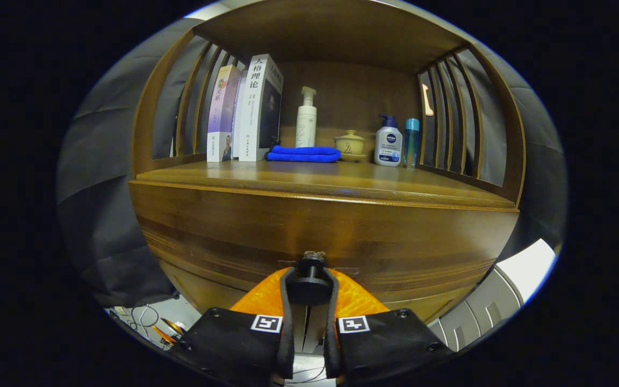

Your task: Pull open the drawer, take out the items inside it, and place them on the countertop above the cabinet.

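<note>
1. Wooden cabinet [320,226], broad and dark-grained, straight ahead of the fingers. Slatted sides rising left and right, a roof board over the top.
2. Desk [309,180] above the cabinet front: the place meant for the drawer's items, with a wide bare stretch along its near edge.
3. Drawer front [395,242] directly under the desk edge, apparently flush and not yet pulled out. Contents hidden behind it, so nothing to say about them.
4. Along the back of the desk, left to right: upright books [247,110], a folded blue cloth [303,154] lying flat, a white pump bottle [306,119] behind the cloth, a small lidded pot [350,145], a squat lotion bottle [388,142], a slim blue bottle [411,141] just beside it.
5. Gripper [310,287] low and centred, fingers clenched around the drawer knob [310,274], one finger hugging each side; grasp looks seated, judging by the knob's disc sitting squarely between them.
6. Step in hand, by judgement: the very first one, opening the drawer, grip apparently made and pull not begun.
7. Next move calls for a straight pull back along the drawer's travel, level, without twisting, keeping the knob pinched so the disc does not slip out forward between the fingers.
</note>
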### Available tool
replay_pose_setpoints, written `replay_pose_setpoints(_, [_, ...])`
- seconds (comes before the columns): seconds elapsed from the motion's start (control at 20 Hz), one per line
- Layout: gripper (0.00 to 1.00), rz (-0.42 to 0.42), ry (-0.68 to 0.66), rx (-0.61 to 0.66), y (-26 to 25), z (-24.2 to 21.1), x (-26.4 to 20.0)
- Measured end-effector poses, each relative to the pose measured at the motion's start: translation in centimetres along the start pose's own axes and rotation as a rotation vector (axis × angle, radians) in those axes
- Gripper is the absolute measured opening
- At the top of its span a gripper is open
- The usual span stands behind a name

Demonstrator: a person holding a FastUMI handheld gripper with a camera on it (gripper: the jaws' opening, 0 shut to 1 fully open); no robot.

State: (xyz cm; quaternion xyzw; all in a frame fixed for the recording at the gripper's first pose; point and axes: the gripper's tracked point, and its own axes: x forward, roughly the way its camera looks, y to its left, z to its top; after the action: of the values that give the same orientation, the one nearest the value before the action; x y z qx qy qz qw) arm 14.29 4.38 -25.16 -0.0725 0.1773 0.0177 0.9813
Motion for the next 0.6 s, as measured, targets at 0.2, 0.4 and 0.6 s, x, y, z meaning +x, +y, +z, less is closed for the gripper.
replay_pose_setpoints(0.2, [0.24,-0.002,0.017,0.003,0.0,-0.2,-0.4])
replay_pose_setpoints(0.4, [0.24,0.012,0.004,-0.066,-0.1,-0.6,-2.0])
replay_pose_setpoints(0.6, [0.24,0.027,0.02,-0.044,0.0,-1.3,-4.0])
